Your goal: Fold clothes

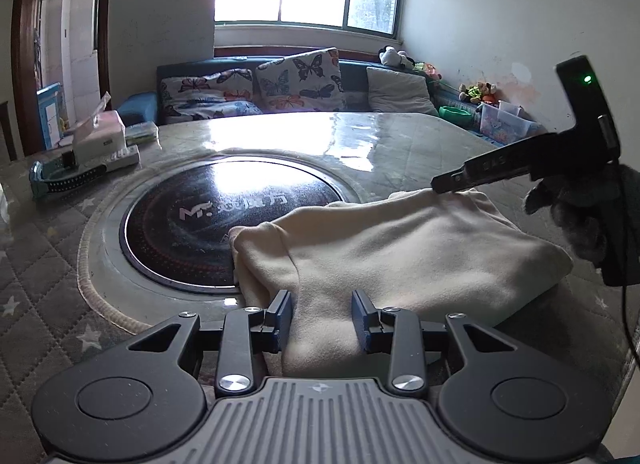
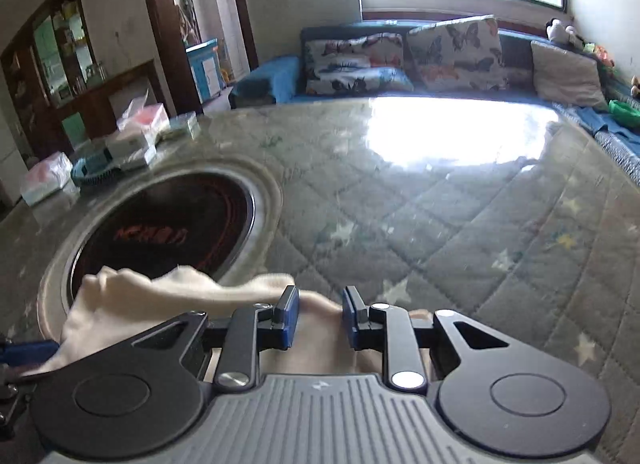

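A cream fleece garment [image 1: 400, 248] lies folded on the table, partly over the round black hob [image 1: 224, 216]. My left gripper [image 1: 322, 318] has a thick fold at the garment's near edge pinched between its blue pads. At the far right corner, my right gripper [image 1: 440, 184] comes down from the right with a gloved hand [image 1: 568, 208] behind it, and the cloth rises to its tip. In the right wrist view, which is motion-blurred, the right gripper [image 2: 320, 318] has the cream garment [image 2: 160, 296] bunched between its pads, beside the hob [image 2: 168, 232].
The table [image 1: 400, 144] carries a quilted star-patterned cover under a glossy sheet. Boxes [image 1: 100, 144] and a blue basket [image 1: 60, 180] sit at its far left. Behind it stands a blue sofa with butterfly cushions [image 1: 296, 80]; toys and a plastic bin [image 1: 504, 124] line the right wall.
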{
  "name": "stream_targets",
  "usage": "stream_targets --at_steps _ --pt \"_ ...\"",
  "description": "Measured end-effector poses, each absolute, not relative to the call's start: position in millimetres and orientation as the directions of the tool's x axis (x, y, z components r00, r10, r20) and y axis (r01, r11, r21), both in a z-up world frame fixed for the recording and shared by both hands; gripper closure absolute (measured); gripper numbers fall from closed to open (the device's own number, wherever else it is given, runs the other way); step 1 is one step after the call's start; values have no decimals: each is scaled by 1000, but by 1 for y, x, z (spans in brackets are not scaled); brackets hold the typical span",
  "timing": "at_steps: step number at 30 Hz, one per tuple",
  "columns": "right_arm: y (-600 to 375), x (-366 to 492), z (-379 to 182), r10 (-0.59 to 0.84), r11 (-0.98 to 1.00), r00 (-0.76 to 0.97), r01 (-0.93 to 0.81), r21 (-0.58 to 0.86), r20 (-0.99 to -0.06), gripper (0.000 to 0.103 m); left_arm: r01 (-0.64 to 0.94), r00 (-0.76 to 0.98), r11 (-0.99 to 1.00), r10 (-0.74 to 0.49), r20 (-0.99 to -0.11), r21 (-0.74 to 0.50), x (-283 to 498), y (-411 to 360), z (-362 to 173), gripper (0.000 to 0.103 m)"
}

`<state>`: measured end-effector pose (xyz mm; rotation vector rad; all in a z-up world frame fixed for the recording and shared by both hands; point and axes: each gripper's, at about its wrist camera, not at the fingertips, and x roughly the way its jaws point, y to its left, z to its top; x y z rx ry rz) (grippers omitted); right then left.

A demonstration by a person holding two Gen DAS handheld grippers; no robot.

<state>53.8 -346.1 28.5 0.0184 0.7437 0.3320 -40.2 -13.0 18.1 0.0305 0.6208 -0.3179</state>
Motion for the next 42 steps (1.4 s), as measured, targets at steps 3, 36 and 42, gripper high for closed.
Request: stream_targets --at_steps 3,36,42 --pt "-351 39 42 318 938 703 -329 106 -636 80 277 787 960 -250 -564 -38 -48 -17 23 67" --pt "-369 -73 13 479 833 657 -550 63 -583 78 308 832 950 -241 -501 55 -72 -80 6 67" --pt "-366 -77 17 463 832 658 -554 34 -593 78 296 845 954 -237 -479 51 -83 -68 13 67"
